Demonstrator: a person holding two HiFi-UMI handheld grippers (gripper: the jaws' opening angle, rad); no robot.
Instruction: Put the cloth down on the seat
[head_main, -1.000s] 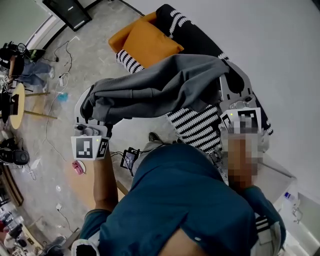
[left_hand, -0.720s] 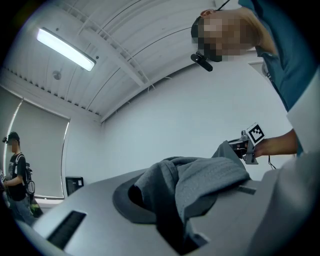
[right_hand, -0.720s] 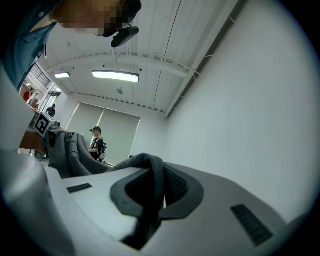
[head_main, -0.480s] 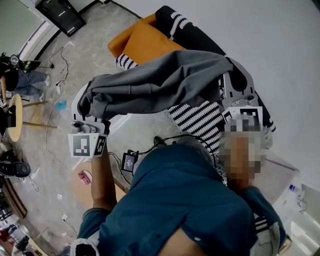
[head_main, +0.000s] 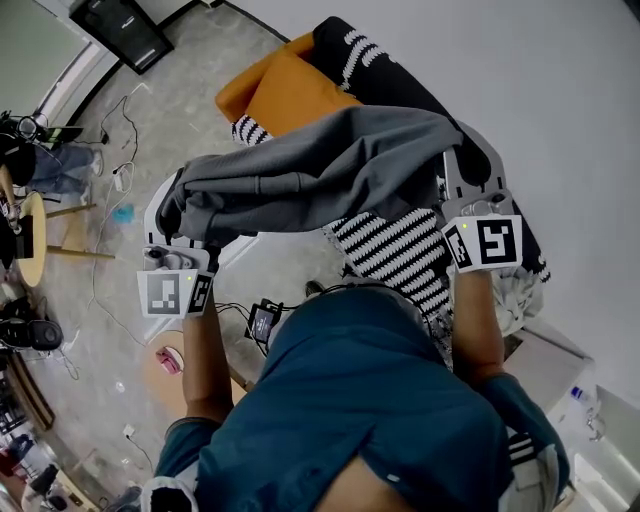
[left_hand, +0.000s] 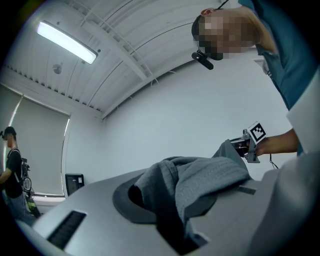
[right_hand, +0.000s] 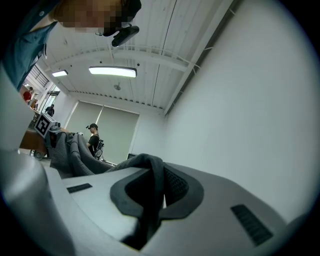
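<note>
Left gripper (left_hand: 172, 225): jaws a narrow gap apart, clamped on a thick bunch of the grey cloth (head_main: 320, 170) - fabric bulges up and over both jaws. Right gripper (right_hand: 147, 215): jaws almost together, pinching a thin fold of the same cloth between the dark pads (right_hand: 176, 186).

The cloth is stretched between the two grippers and held up over the black-and-white striped seat (head_main: 395, 250), wrinkled lengthwise. From the head view I can't tell whether any part of it touches the seat.

- The right gripper's end of the cloth is above the seat.
- The left gripper's end is out past the seat's edge, over the grey floor (head_main: 200, 60).
- Both hands are near the seat's close end, with the marker cubes facing up.
- An orange cushion (head_main: 290, 90) lies on the seat at the end away from the person, just beyond the cloth.
- The person's blue shirt (head_main: 370, 400) fills the view at the seat's near end.
- A small round wooden table (head_main: 35, 215) is well apart from the seat on the left gripper's side, with cables on the floor between the two.
</note>
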